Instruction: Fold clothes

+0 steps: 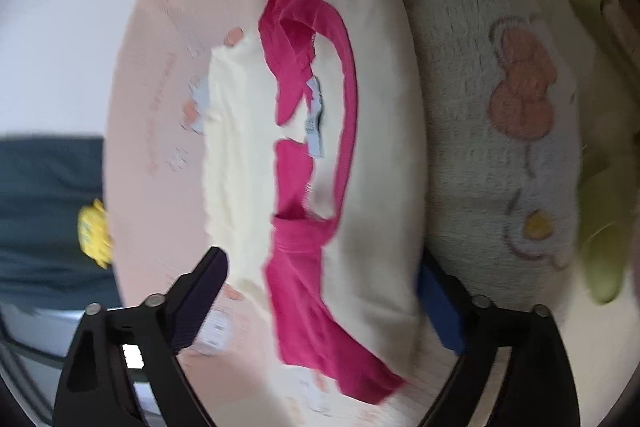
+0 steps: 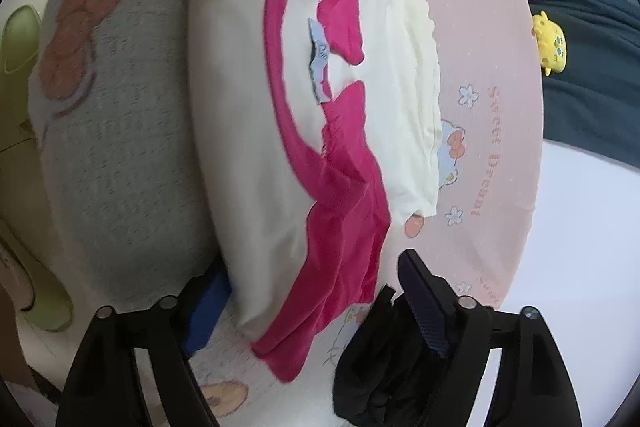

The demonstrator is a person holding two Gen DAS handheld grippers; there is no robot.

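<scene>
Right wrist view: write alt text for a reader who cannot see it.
A cream garment with bright pink trim lies on a pink cartoon-print sheet, a grey embroidered cushion beside it. The right gripper reaches in, jaws open, with black fabric bunched by one jaw.

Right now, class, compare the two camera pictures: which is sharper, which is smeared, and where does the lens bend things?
Left wrist view: motion-smeared, so the pink sheet's lettering is unreadable and the shirt's edges are soft. Right wrist view: sharper, the sheet's lettering and the shirt's neck label crisp. Both views: fisheye bulges the bed and darkens the corners; soft, even daylight, no harsh glare.
</scene>
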